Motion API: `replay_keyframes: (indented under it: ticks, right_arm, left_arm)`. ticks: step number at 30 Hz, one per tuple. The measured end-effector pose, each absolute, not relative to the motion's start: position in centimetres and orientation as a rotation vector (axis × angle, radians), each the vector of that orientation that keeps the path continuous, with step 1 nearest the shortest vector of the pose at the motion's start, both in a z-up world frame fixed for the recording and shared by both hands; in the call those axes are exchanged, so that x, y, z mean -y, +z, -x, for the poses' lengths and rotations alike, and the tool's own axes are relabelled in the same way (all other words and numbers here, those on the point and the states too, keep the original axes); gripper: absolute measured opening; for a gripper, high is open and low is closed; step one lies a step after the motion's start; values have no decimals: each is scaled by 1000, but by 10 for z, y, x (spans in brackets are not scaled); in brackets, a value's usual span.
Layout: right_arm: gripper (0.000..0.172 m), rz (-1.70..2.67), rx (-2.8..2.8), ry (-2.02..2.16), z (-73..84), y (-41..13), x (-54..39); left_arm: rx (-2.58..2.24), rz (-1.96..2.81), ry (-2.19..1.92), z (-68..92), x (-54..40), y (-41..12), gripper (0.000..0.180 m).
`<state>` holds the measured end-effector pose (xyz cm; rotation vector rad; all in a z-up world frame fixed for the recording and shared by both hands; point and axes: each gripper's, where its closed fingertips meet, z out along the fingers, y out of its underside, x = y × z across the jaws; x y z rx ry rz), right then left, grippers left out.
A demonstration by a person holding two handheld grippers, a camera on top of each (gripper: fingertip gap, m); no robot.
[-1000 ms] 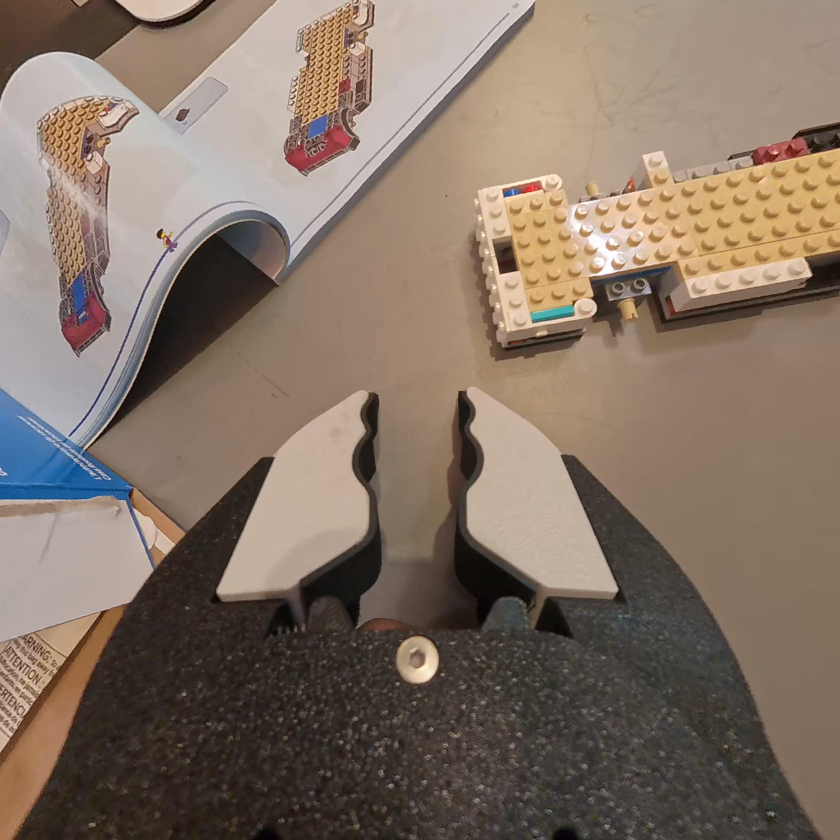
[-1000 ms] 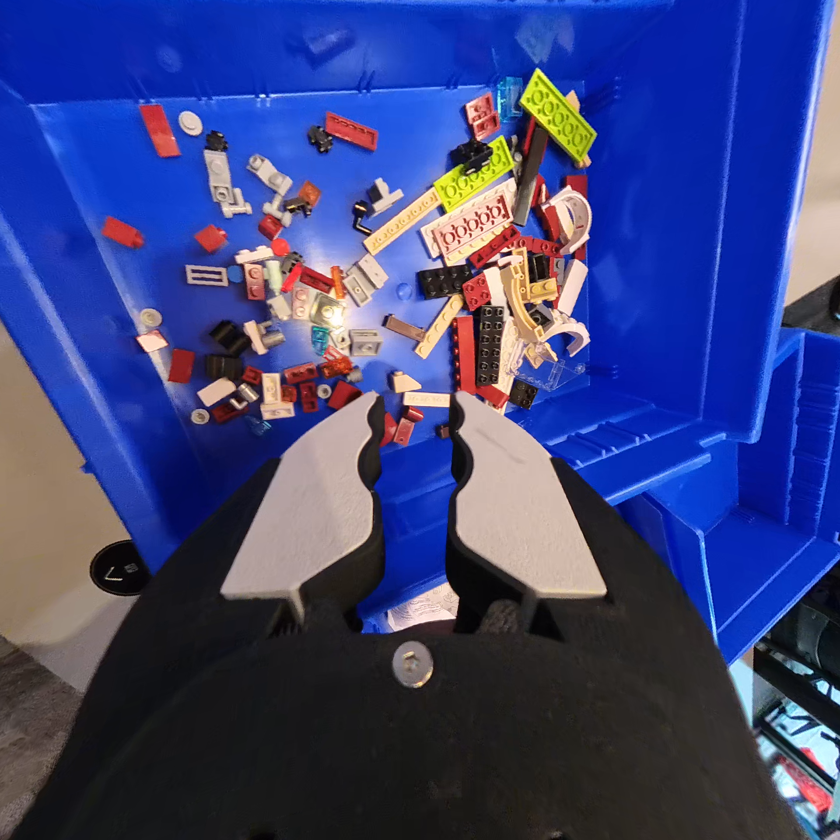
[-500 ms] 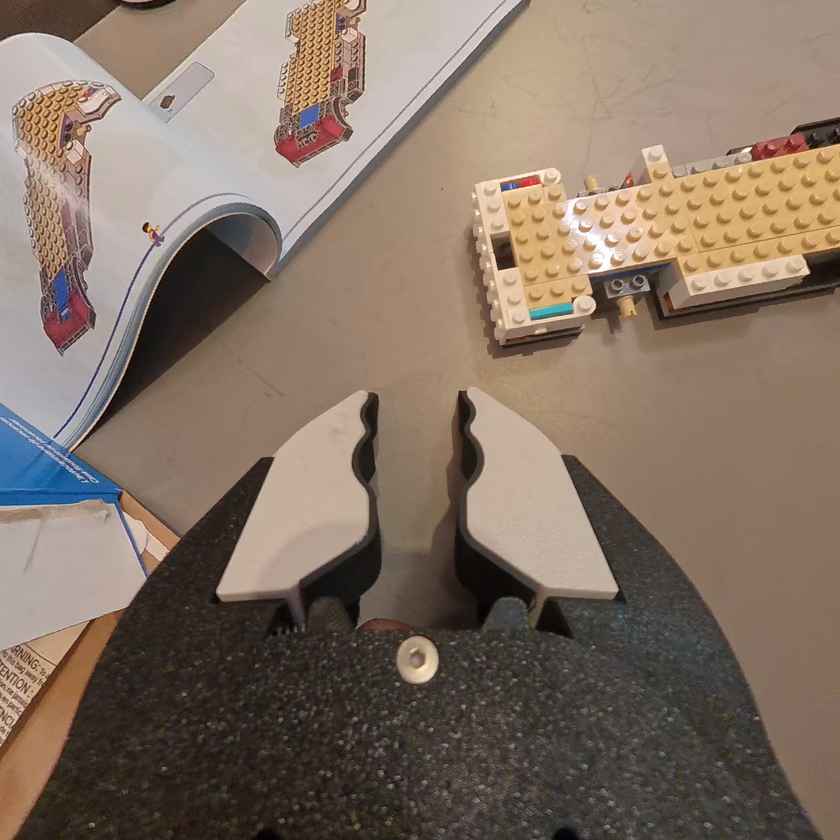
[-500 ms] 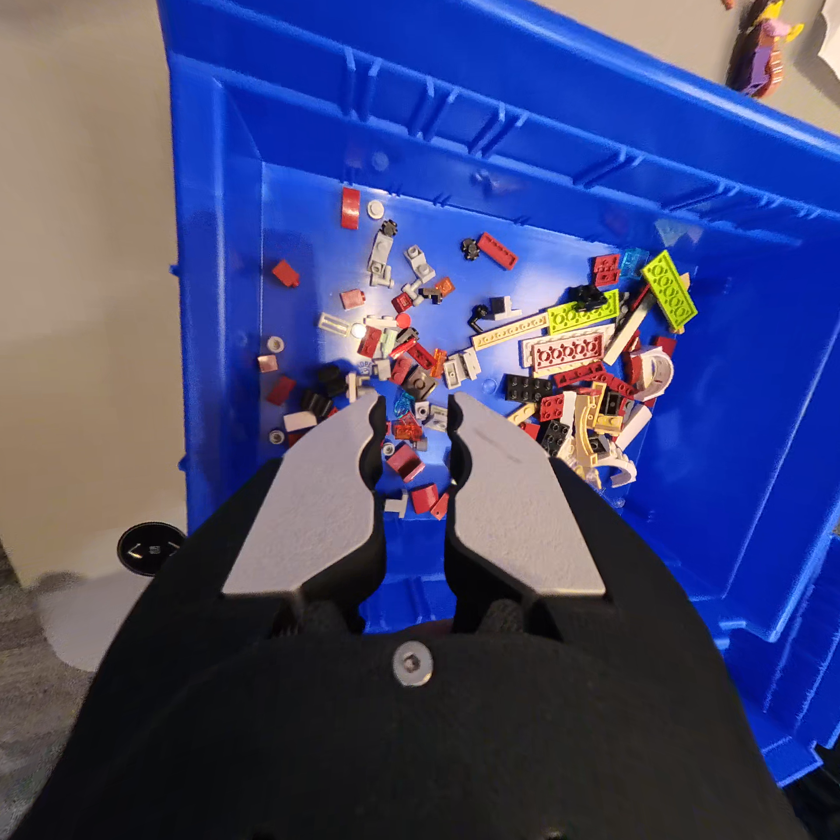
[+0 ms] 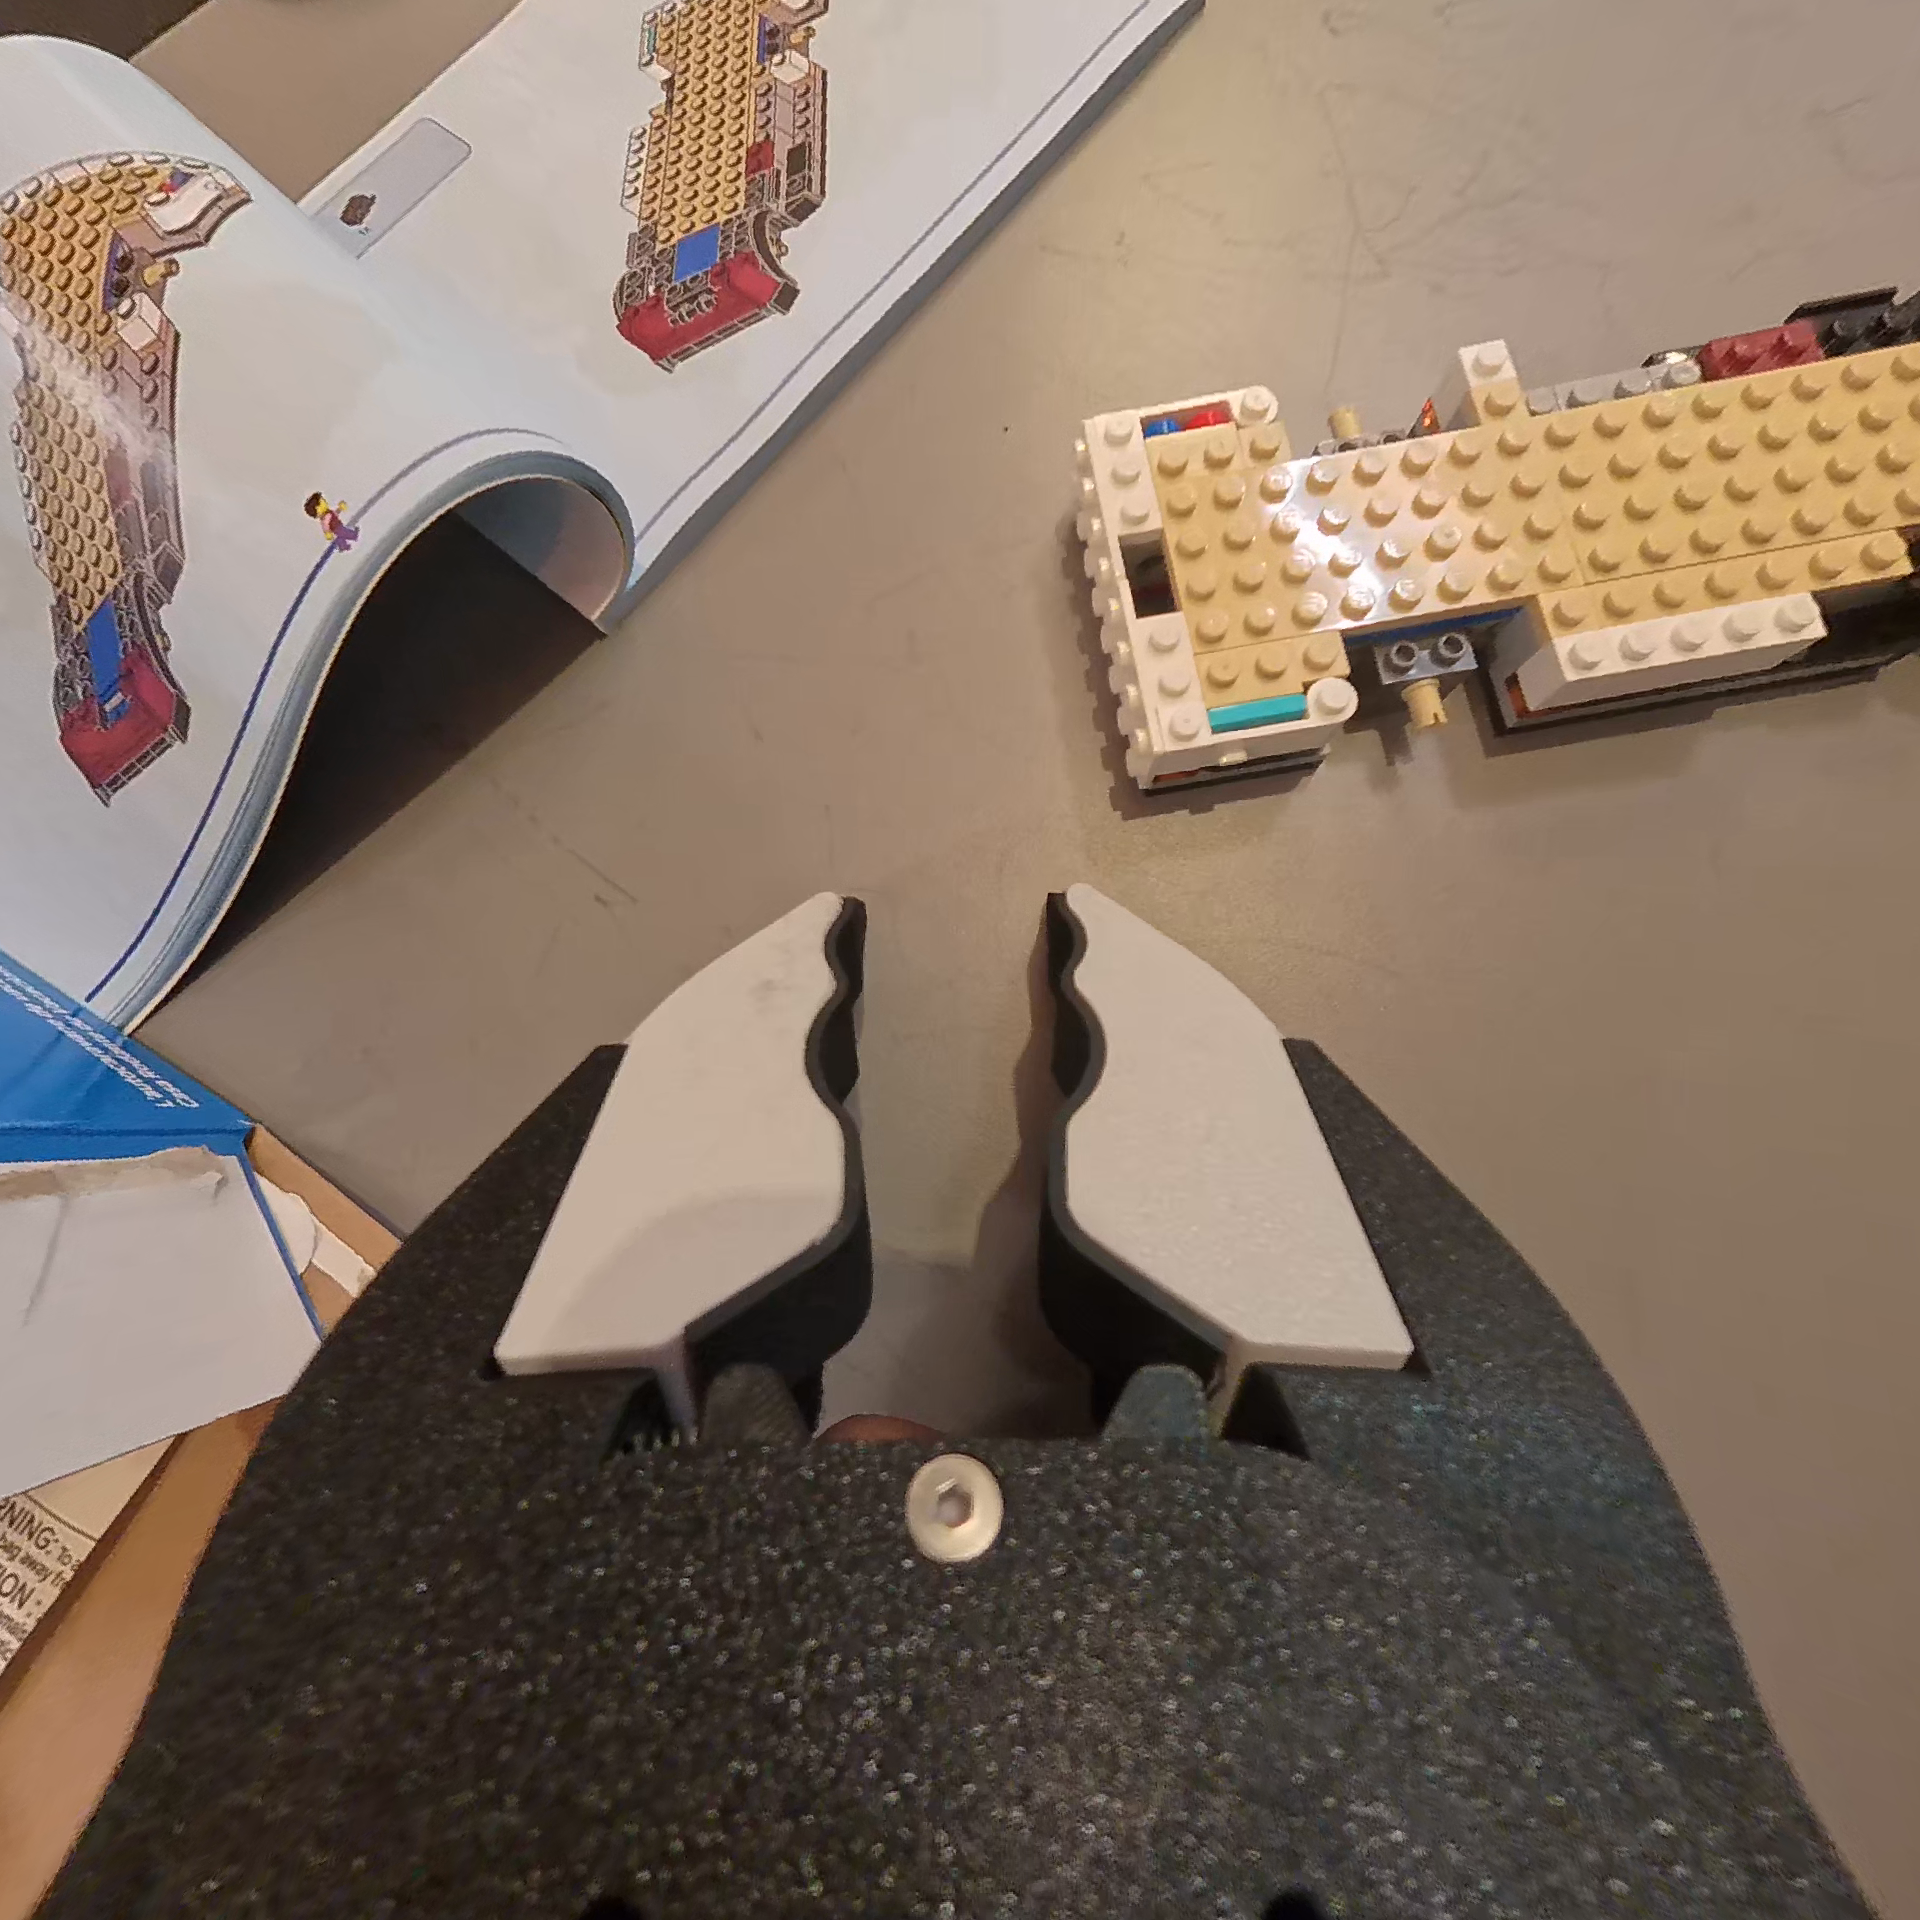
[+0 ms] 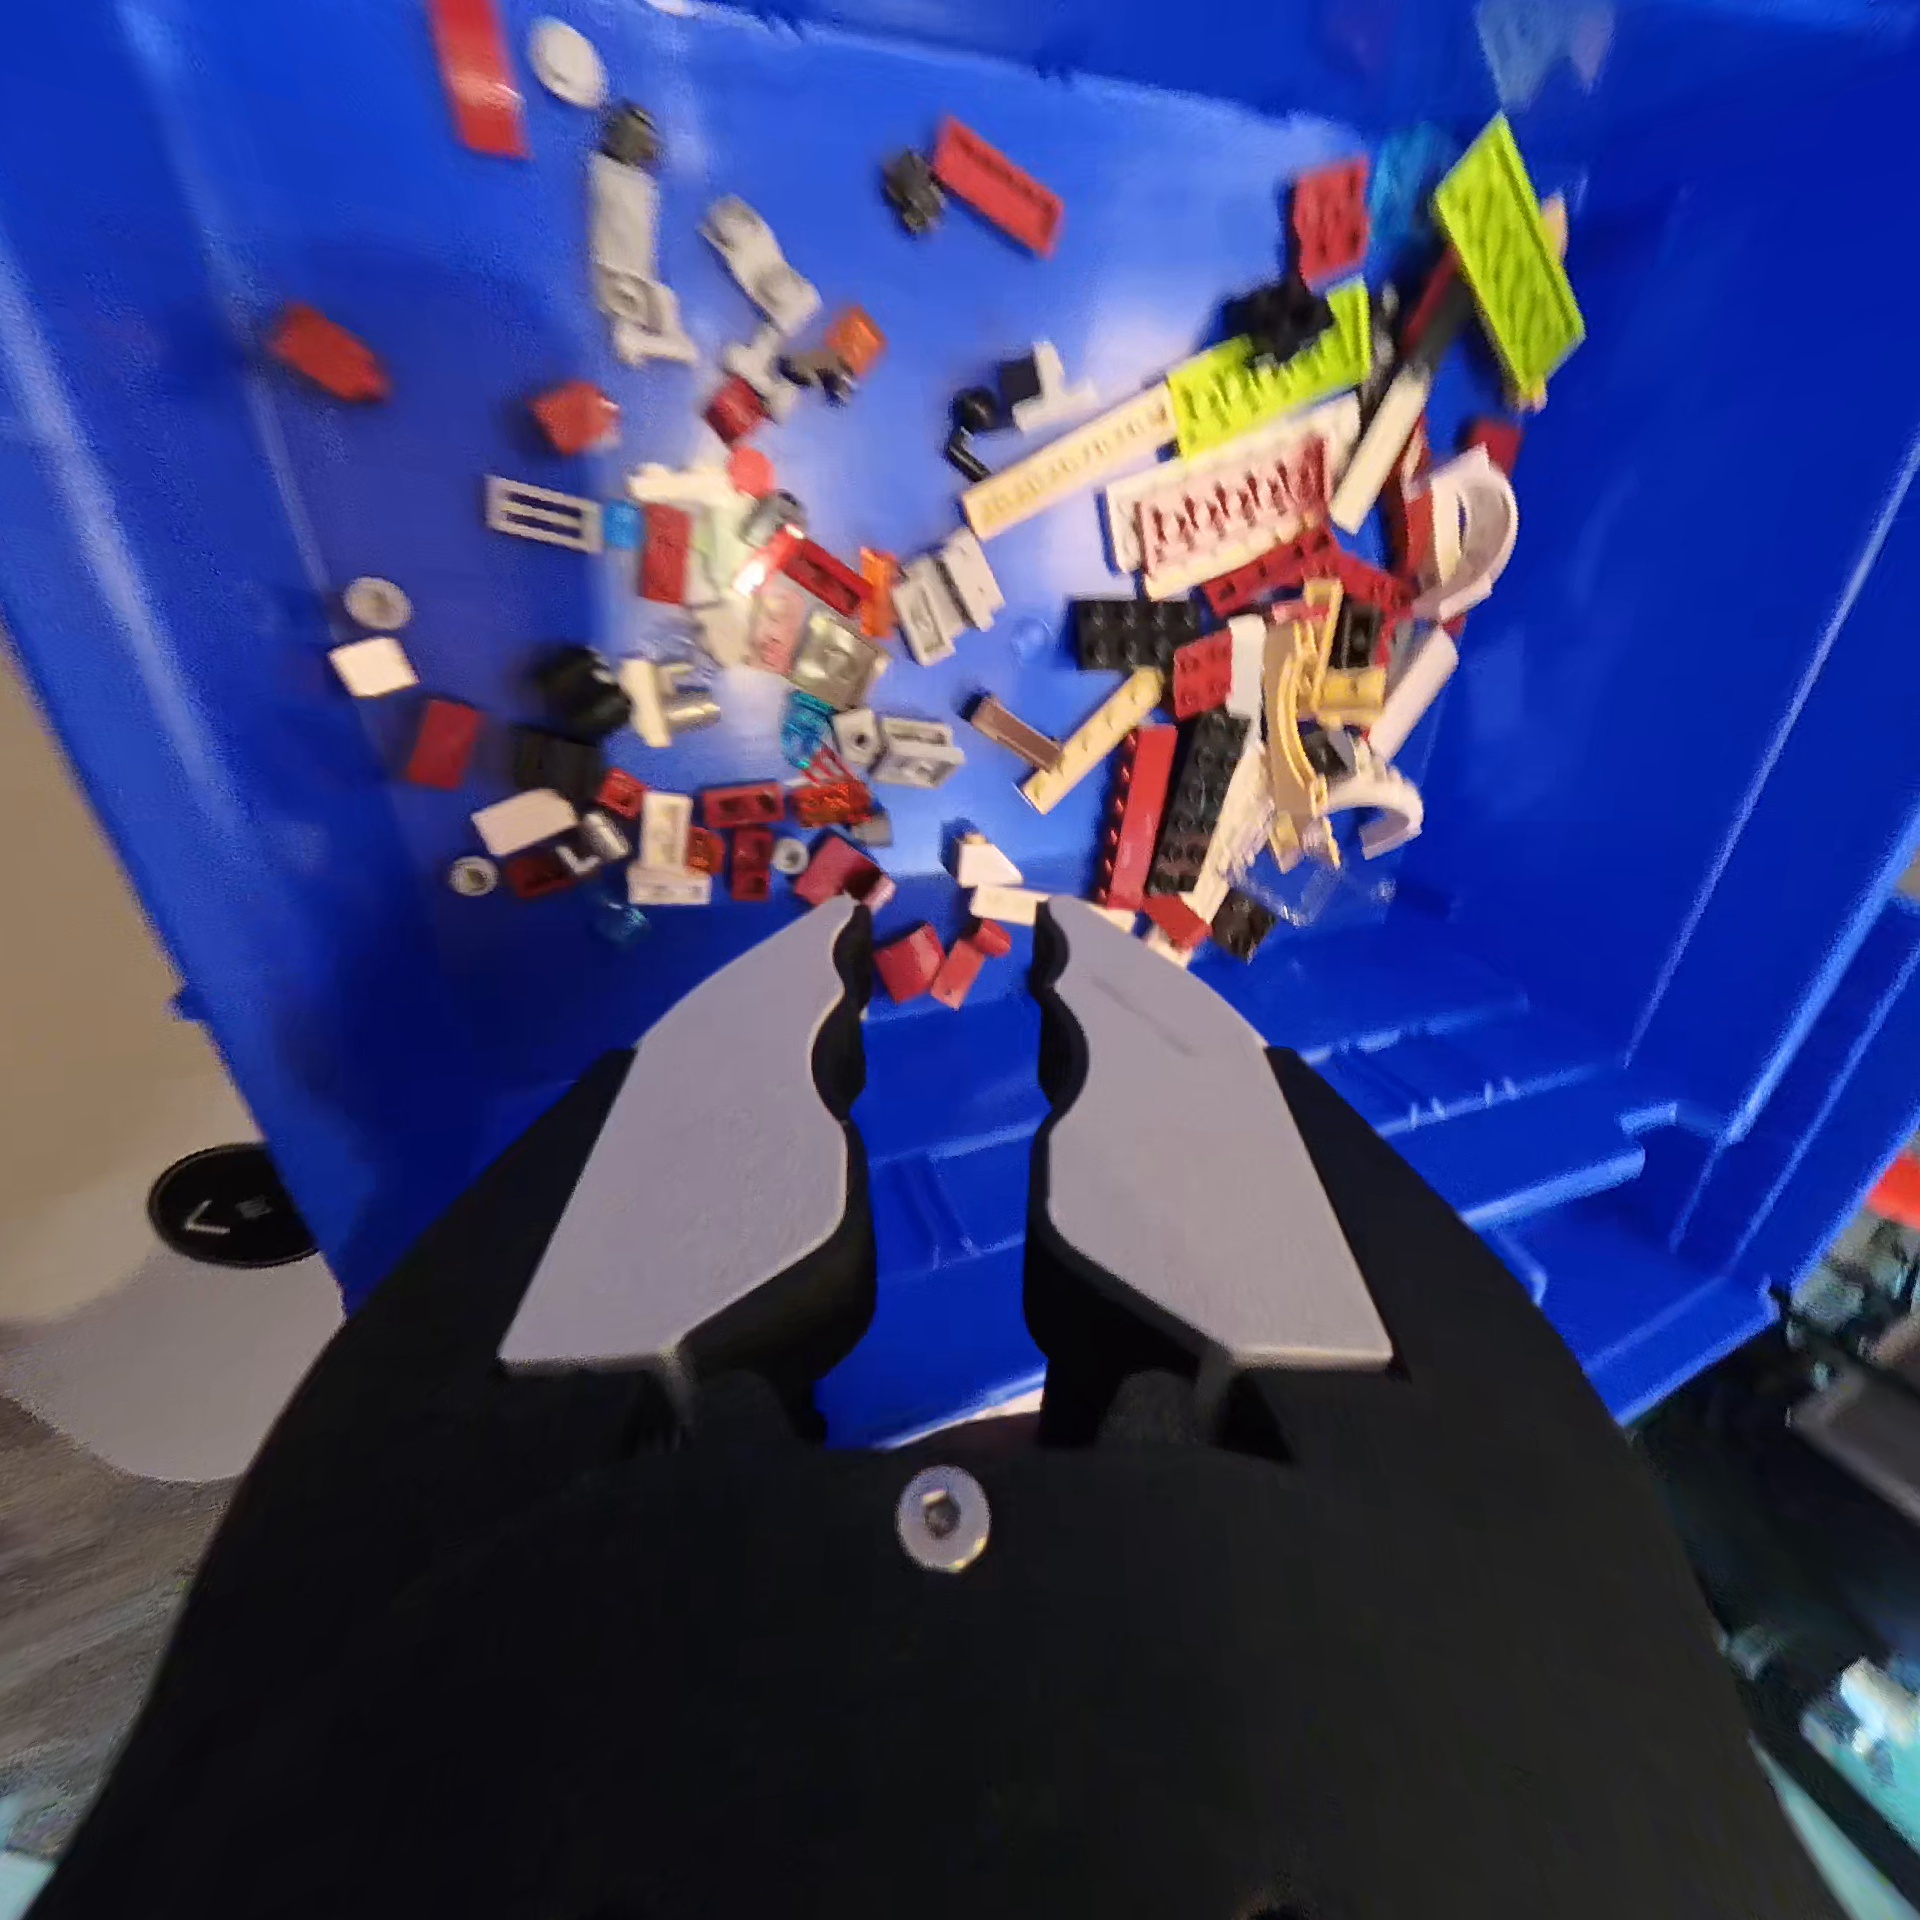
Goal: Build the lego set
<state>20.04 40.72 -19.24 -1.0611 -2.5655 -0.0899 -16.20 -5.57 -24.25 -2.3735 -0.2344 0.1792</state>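
Loose toy bricks (image 6: pixel 1226 644) are scattered over the floor of a blue bin (image 6: pixel 1714 623), thickest toward its right wall. Two small red bricks (image 6: pixel 930 961) lie nearest the right gripper (image 6: pixel 948 914), seen through the narrow gap of its empty jaws; no pad is seen touching them. One brick is best singled out and the jaws centred over it, so that neighbours are not pinched along.

The left gripper (image 5: pixel 954 909) hangs over bare grey table (image 5: pixel 1455 1039), jaws narrowly parted and empty. A half-built tan and white model (image 5: pixel 1455 530) lies ahead to its right, an open instruction booklet (image 5: pixel 436 343) to its left.
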Motion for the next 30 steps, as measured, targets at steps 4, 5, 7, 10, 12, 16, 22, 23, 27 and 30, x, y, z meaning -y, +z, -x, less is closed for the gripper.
replay_keyframes:
  ticks: [4, 5, 7, 10, 12, 16, 22, 23, 27, 30]
  right_arm:
    - [33, 1151, 2516, -72, -200, -191, -414]
    - [33, 1160, 2513, -49, -199, -190, -413]
    - [33, 1165, 2509, -4, -199, -187, -411]
    - [33, 1171, 2511, 16, -200, -185, -408]
    - [33, 1174, 2519, 24, -202, -185, -406]
    - [32, 1202, 2518, 16, -208, -184, -405]
    - [32, 1199, 2481, 33, -203, -174, -412]
    - [32, 1189, 2471, 25, -199, -172, -416]
    - [30, 1151, 2465, -19, -174, -171, -432]
    - [29, 1101, 2500, -73, -156, -175, -442]
  left_arm:
    - [237, 2374, 173, 162, 56, -243, 34]
    - [236, 2374, 173, 162, 56, -243, 34]
    - [237, 2374, 170, 162, 56, -243, 34]
    - [238, 2374, 167, 162, 56, -243, 34]
    - [239, 2374, 164, 162, 56, -243, 34]
    - [240, 2374, 157, 162, 55, -243, 33]
    - [236, 2376, 136, 160, 55, -243, 32]
    - [236, 2376, 131, 160, 55, -243, 32]
    - [226, 2377, 120, 159, 55, -243, 31]
    - [213, 2377, 124, 158, 55, -243, 31]
